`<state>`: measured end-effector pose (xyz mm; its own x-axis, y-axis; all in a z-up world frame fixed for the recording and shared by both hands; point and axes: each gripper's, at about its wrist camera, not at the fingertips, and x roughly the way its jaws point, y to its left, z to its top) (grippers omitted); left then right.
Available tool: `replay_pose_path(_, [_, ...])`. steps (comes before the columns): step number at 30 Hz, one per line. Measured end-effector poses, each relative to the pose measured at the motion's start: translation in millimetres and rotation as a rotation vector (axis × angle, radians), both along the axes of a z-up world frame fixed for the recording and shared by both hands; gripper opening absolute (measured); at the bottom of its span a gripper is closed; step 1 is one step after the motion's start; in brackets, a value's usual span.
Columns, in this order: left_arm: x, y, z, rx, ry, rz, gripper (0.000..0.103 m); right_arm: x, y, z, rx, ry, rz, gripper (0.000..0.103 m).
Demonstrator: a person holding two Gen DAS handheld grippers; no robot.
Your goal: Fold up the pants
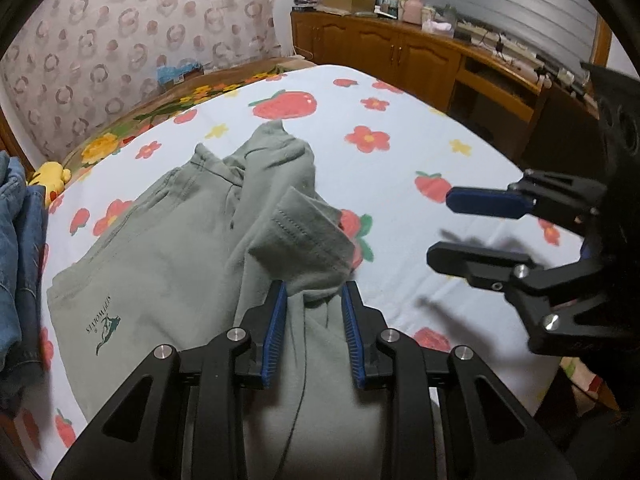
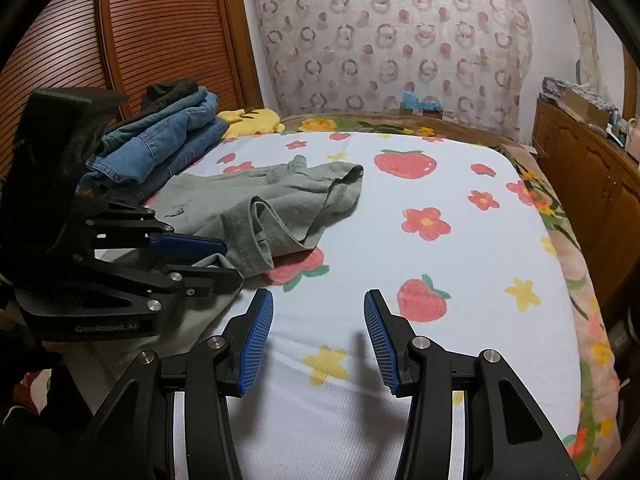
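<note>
Grey-green pants (image 1: 168,248) lie on the strawberry-print bed sheet (image 1: 400,168), partly folded, with a leg end (image 1: 304,240) bunched and raised. My left gripper (image 1: 314,296) is closed on the pants fabric near that leg end; the cloth runs between its blue pads. In the right wrist view the left gripper (image 2: 230,258) holds the pants (image 2: 272,200) at the left. My right gripper (image 2: 318,308) is open and empty over bare sheet (image 2: 460,240), to the right of the pants. It shows in the left wrist view (image 1: 438,224), jaws apart.
A stack of folded blue jeans (image 2: 168,136) lies at the left of the bed, with a yellow plush toy (image 2: 256,120) behind it. A wooden cabinet (image 1: 420,56) with clutter runs along the right side. A wooden louvred door (image 2: 160,32) stands behind the jeans.
</note>
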<state>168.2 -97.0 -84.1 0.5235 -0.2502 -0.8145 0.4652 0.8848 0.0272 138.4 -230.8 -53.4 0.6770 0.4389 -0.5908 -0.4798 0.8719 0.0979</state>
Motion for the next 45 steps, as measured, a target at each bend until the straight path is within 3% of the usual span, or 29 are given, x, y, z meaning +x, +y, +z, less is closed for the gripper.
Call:
replay_pose_path(6, [-2,0,-1,0.022,-0.012,-0.015,0.029,-1,0,-2,0.001,-0.013,-0.011,0.049])
replay_pose_path(9, [-2,6,3,0.0,-0.019,0.002,0.009,-2,0,-2,0.003,-0.015,-0.014,0.049])
replay_pose_path(12, [-6,18,18,-0.06,-0.053,0.025,0.006,-2,0,-1,0.003,-0.017,-0.017,0.049])
replay_pose_path(17, [-12,45,49,-0.11,-0.124,0.071,0.006,-2,1,-2,-0.005,-0.018,-0.019,0.049])
replay_pose_path(21, [-8,69,63,-0.154,-0.135,0.097,0.006,0,1,-2,-0.01,-0.015,-0.021,0.049])
replay_pose_path(32, [-1,80,52,-0.152,-0.122,0.144,0.004,1,1,-2,-0.017,-0.012,-0.017,0.049])
replay_pose_path(34, [-2,78,52,-0.161,-0.122,0.148,0.021,1,1,-2,-0.017,-0.012,-0.018,0.049])
replay_pose_path(38, [-5,74,54,-0.192,-0.131,0.134,0.045,2,1,-2,-0.02,-0.012,-0.016,0.049])
replay_pose_path(45, [9,59,42,-0.206,-0.091,0.119,0.045,2,3,-1,-0.032,-0.019,-0.013,0.049])
